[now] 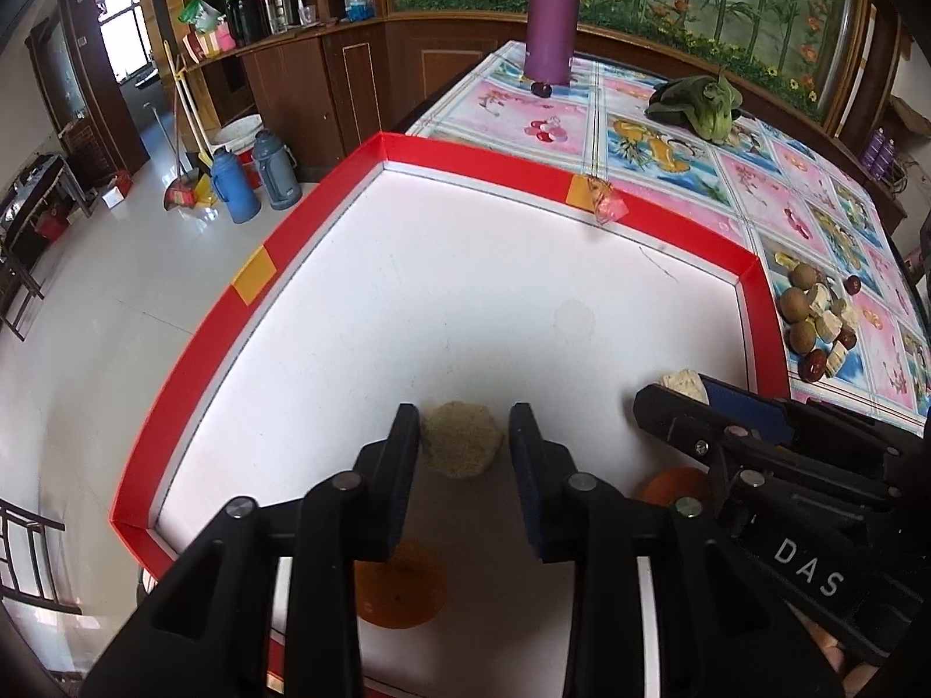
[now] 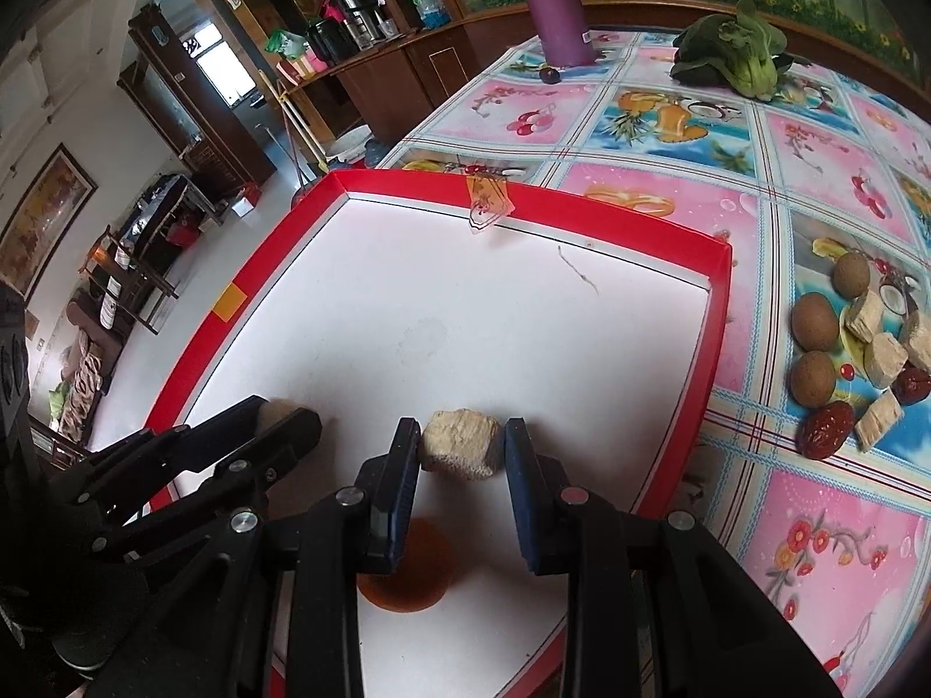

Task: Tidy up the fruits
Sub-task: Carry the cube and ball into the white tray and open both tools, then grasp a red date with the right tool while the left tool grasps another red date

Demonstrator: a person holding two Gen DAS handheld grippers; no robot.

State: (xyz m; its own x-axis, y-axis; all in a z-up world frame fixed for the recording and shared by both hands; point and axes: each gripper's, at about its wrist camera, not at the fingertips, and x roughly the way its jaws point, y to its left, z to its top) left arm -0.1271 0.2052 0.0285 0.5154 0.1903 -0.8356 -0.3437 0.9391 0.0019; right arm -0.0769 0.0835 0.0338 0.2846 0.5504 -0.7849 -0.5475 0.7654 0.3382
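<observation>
A: Nearest the lens in the left wrist view is the left gripper [image 1: 464,436], its jaws parted to either side of a pale, crumbly lump [image 1: 461,440] that rests on the white floor of the red-rimmed tray [image 1: 192,343]. Neither jaw seems to press on it.

B: And the right gripper [image 2: 462,448]?

A: Much the same. Its jaws stand open around a tan, squarish chunk [image 2: 462,443], also on the tray floor, closer to the tray's right wall. The left jaw looks close to touching the chunk; I cannot tell if it does.

B: So which step is this?

A: I judge it as either release or the instant before a grasp, with 2 pieces already inside the tray. The remaining pile [image 2: 861,349], brown round fruits, pale chunks and red dates, lies on the worktop [image 2: 814,186] just outside the tray's right wall. If this is a release, the next move calls for lifting clear without nudging either piece, then reaching over that wall to the pile.

B: Anything hard to read?

A: An orange disc [image 1: 401,587] sits beneath each gripper near the tray's front edge, half covered by the jaws; I cannot say whether it is fruit or a marking. The tray's near edge is cut off, and the person's hands are out of view.
</observation>
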